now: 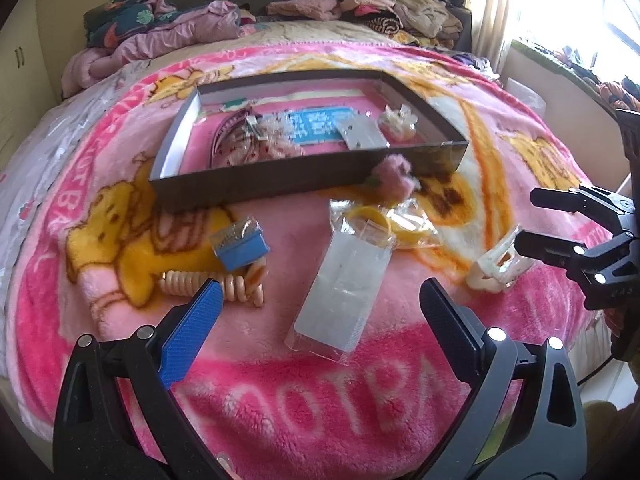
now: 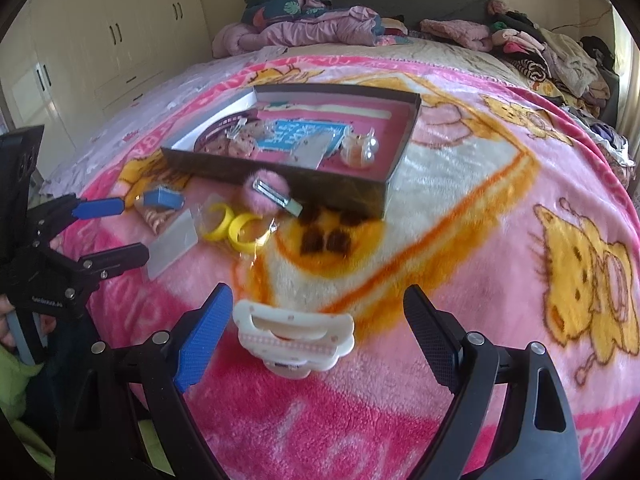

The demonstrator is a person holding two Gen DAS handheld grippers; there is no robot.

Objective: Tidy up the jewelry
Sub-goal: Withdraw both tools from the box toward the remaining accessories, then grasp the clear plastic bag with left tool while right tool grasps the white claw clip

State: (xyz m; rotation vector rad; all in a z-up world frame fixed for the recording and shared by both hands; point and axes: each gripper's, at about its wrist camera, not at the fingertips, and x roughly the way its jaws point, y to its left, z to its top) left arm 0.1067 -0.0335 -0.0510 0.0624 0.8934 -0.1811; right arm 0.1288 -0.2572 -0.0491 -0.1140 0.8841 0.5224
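A dark shallow box (image 1: 308,178) (image 2: 396,168) lies on the pink blanket and holds several hair and jewelry items. In front of it lie a pink fluffy clip (image 1: 394,178) (image 2: 268,194), yellow bangles in a clear bag (image 1: 380,220) (image 2: 236,226), a clear plastic case (image 1: 344,284) (image 2: 174,246), a small blue box (image 1: 240,246) (image 2: 164,199) and a peach coil tie (image 1: 236,286). My left gripper (image 1: 320,304) (image 2: 114,228) is open, with the clear case between its fingers. My right gripper (image 2: 320,304) (image 1: 524,216) is open around a white claw clip (image 2: 294,338) (image 1: 498,268).
The pink cartoon blanket (image 2: 460,240) covers the bed. Piled clothes and bedding (image 2: 304,20) lie along the headboard. White wardrobes (image 2: 112,40) stand at the left, and a window (image 1: 600,12) is at the right.
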